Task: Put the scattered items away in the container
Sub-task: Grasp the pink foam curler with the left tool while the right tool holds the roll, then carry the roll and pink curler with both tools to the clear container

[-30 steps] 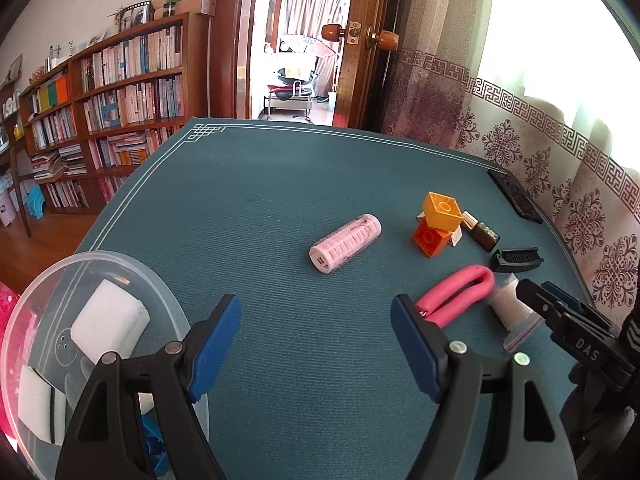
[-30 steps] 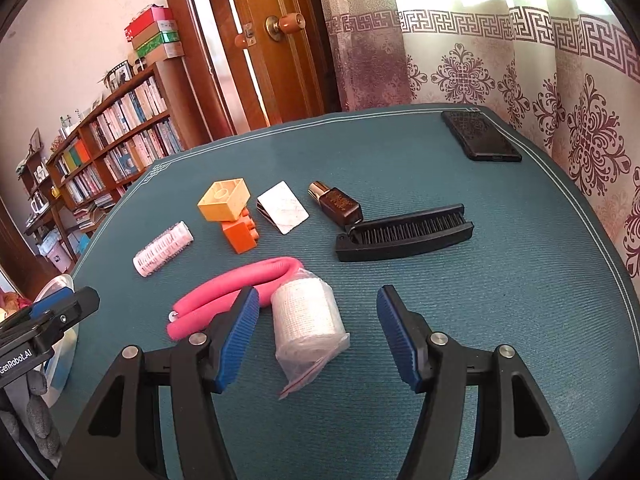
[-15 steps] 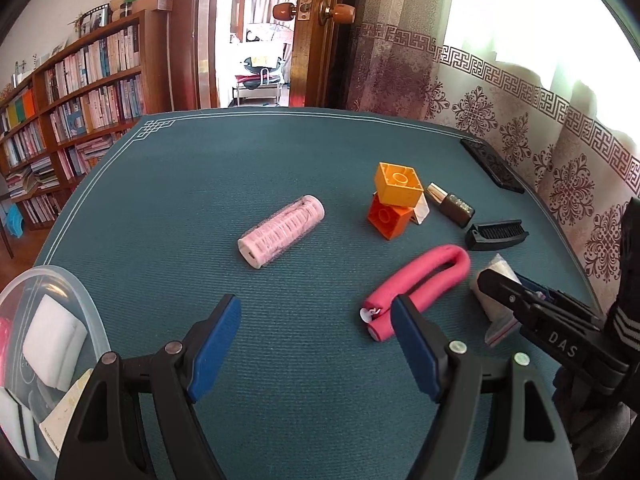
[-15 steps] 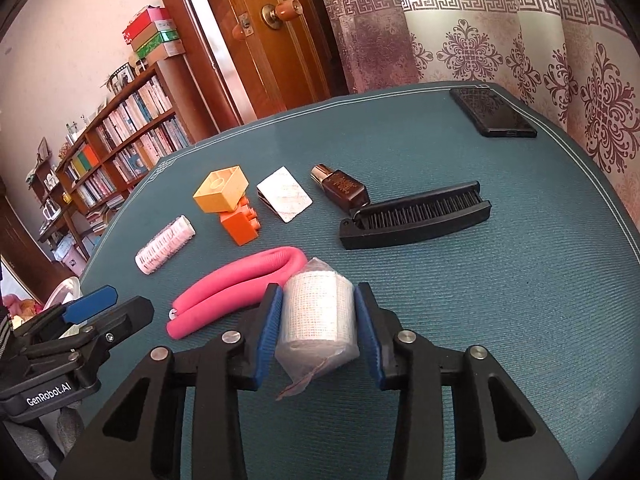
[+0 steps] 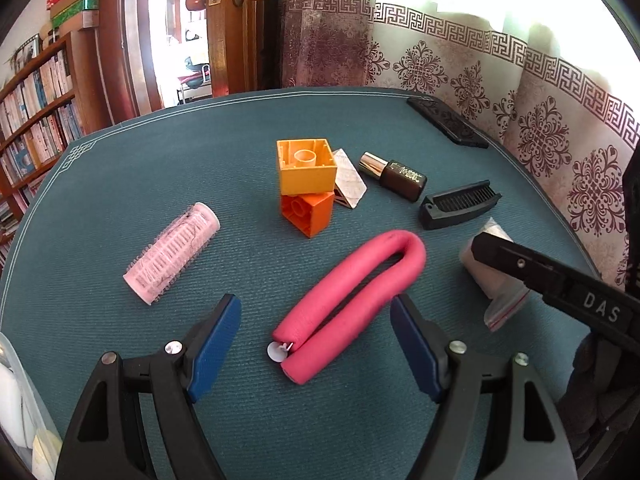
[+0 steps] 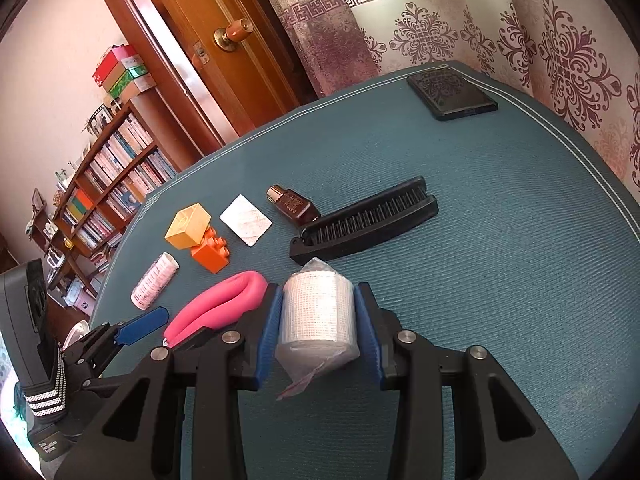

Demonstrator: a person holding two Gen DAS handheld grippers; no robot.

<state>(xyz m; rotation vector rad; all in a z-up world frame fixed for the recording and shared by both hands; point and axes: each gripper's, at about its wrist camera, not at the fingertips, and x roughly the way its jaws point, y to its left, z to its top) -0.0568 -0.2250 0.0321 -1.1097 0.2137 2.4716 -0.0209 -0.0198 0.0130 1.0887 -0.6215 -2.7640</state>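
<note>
My right gripper is shut on a white gauze roll in a clear bag, held just above the teal tabletop. The same roll shows at the right of the left wrist view, partly behind the right gripper's arm. My left gripper is open, its blue pads either side of the near end of a bent pink foam roller. Farther out lie a pale pink hair roller, a yellow block on an orange block, a white card, a small brown bottle and a black folding comb.
A clear plastic container with white items peeks in at the lower left edge of the left wrist view. A black phone lies at the far right table edge by the patterned curtain. Bookshelves and a wooden door stand beyond the table.
My right gripper closed on the gauze roll and raised it slightly. My left gripper swung right, away from the container, and now straddles the pink foam roller's end.
</note>
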